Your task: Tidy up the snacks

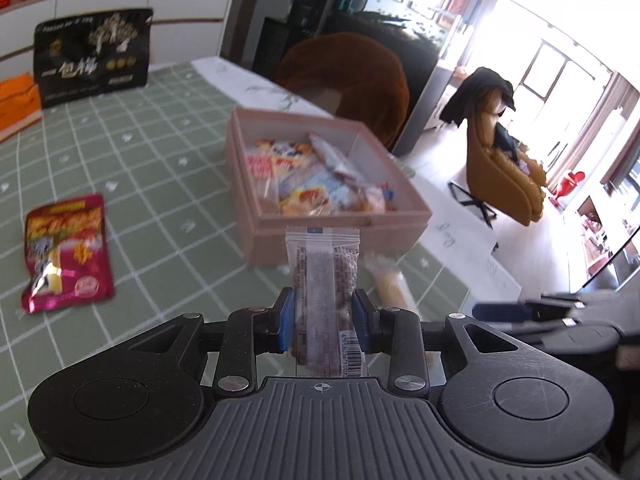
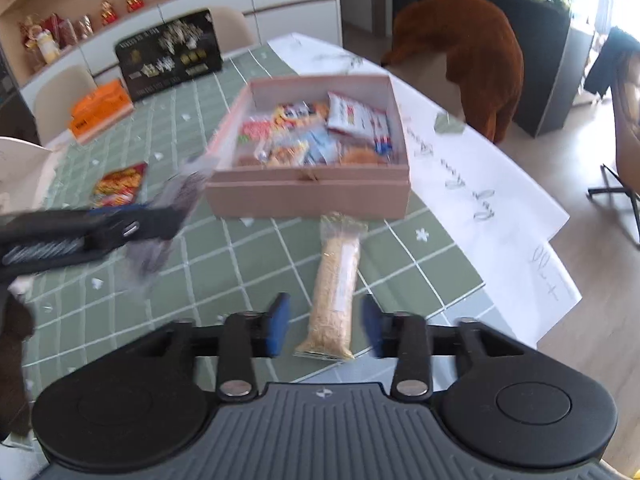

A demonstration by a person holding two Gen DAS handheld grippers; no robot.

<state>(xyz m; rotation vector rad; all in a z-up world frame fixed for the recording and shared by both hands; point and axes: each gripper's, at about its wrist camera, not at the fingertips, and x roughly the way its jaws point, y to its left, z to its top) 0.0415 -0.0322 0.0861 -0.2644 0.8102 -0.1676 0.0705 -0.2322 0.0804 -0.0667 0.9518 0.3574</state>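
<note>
My left gripper (image 1: 323, 308) is shut on a brown snack bar in a clear wrapper (image 1: 322, 264), held upright just in front of the pink box (image 1: 340, 232) of assorted snacks. In the right wrist view this gripper (image 2: 120, 228) and its blurred bar (image 2: 176, 200) hover left of the box (image 2: 308, 196). My right gripper (image 2: 325, 316) is open, its blue pads standing clear on either side of a long tan snack bar (image 2: 334, 288) lying on the green checked tablecloth. A red snack pouch (image 1: 66, 254) lies flat at the left.
A black bag (image 1: 94, 56) and an orange box (image 1: 16, 100) stand at the table's far end. White paper sheets (image 2: 480, 184) cover the right edge of the table. A brown plush bear (image 2: 472, 52) and a tan chair (image 1: 504, 168) stand beyond it.
</note>
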